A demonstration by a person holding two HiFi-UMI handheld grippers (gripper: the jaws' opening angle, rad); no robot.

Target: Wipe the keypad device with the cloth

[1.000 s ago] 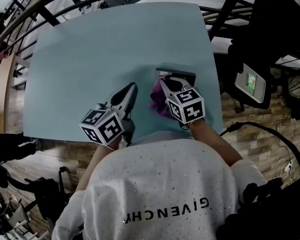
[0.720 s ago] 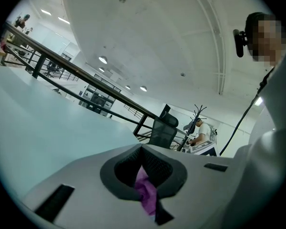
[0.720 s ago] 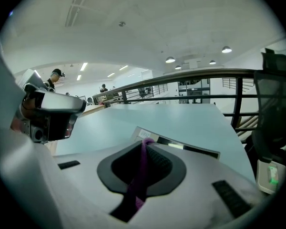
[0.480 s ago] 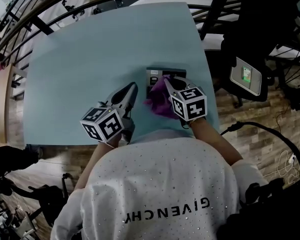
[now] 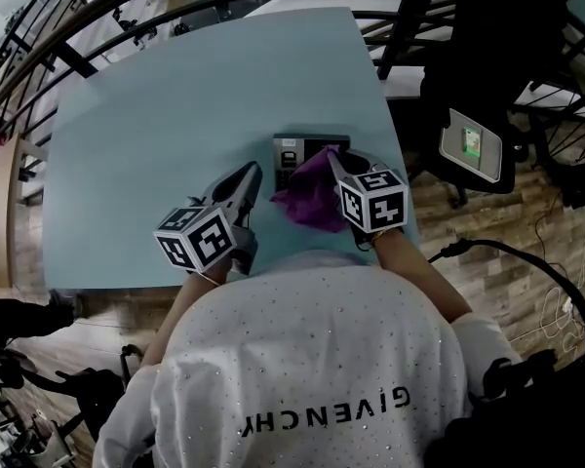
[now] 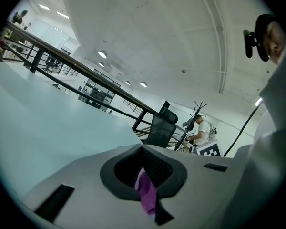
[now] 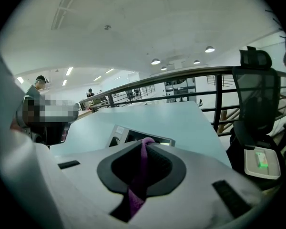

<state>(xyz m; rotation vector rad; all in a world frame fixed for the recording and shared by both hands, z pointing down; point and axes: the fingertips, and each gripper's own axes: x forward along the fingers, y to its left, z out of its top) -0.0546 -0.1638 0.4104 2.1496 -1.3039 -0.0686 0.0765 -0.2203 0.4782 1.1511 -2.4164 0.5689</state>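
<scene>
The left gripper [image 5: 253,169] lies just off the near-left corner of the keypad device [image 5: 294,148]. Its fingers are pressed together. A purple sliver is seen in the gap behind their tips, and it cannot be told what it is. The head view shows this gripper apart from the cloth [image 5: 307,200].

The right gripper [image 5: 333,157] is over the right half of the device. Its fingers are clamped on a fold of the cloth, which runs as a thin strip between them. The rest of the cloth hangs in a loose bunch over the device's near edge.

Wiping is judged to be the step in hand. For it to go well, the pinch should be kept firm. The bunched cloth should be pressed flat on the face, not dragged by one corner. Strokes are best drawn across the whole face, out to the uncovered left end. The device looks light enough to slide, so it could be steadied at its left edge by the closed left gripper. Pressure should be kept moderate so that no keys are pushed hard.

The device is a flat rectangle with a dark rim and a paler face. Small dark marks, probably keys, can be made out at its left end but are too small to read. Its right part is hidden by the cloth. It lies flat on the pale blue table [image 5: 166,96], which stretches away beyond and to the left of it.
</scene>
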